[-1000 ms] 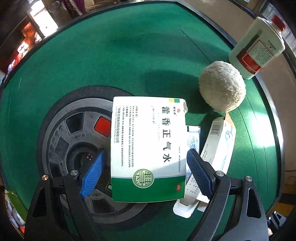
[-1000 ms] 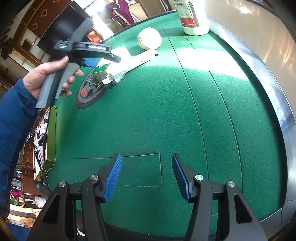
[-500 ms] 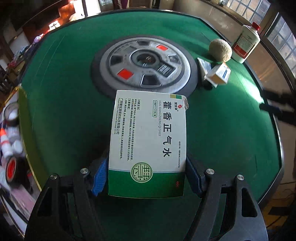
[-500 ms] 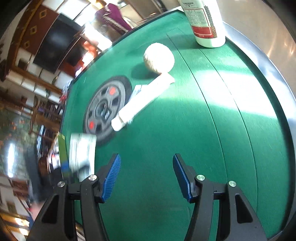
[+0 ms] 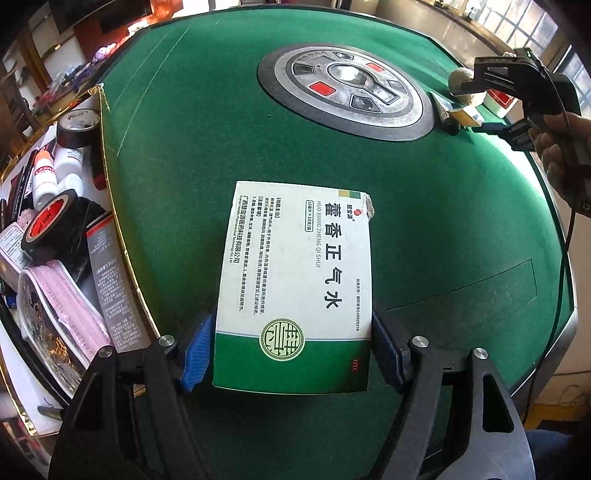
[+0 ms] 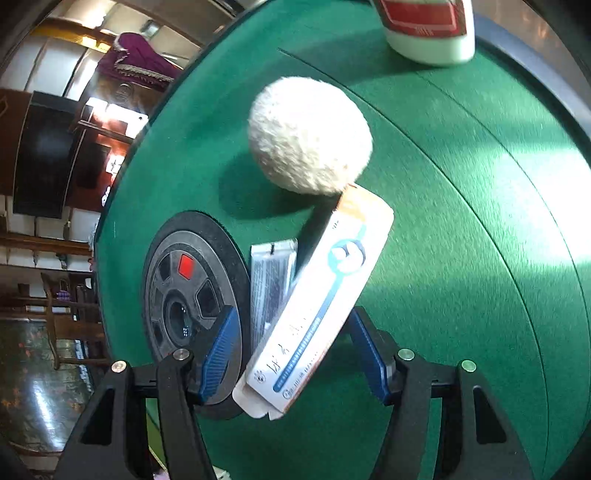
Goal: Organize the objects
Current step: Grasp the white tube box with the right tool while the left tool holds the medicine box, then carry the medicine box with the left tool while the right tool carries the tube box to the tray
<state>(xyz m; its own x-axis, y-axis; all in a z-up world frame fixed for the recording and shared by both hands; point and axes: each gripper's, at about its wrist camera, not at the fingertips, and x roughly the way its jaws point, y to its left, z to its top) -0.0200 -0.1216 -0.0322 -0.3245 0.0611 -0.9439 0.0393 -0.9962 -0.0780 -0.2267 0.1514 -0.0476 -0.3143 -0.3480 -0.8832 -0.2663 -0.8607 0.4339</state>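
Green felt table (image 5: 461,221): my left gripper (image 5: 291,354) clamps a medicine box (image 5: 295,288), my right gripper (image 6: 295,354) gapes astride a toothpaste box (image 6: 317,306), risking nudging the ball (image 6: 310,134).

Both grippers point steeply down.
Left gripper (image 5: 291,354) clamps a box (image 5: 295,280); right gripper (image 6: 295,354) stands open.

White bottle (image 6: 428,33) chopped off by top edge in right wrist view, only base and bit of red label left. In left wrist view same bottle mostly hidden behind right hand-held gripper (image 5: 517,107), fuzzy ball (image 5: 466,86) half covered too. Silver tube (image 6: 271,284) partly tucked under long carton (image 6: 321,306), print too blurry to read. Clutter beside counter (image 5: 184,110) cut by left edge.
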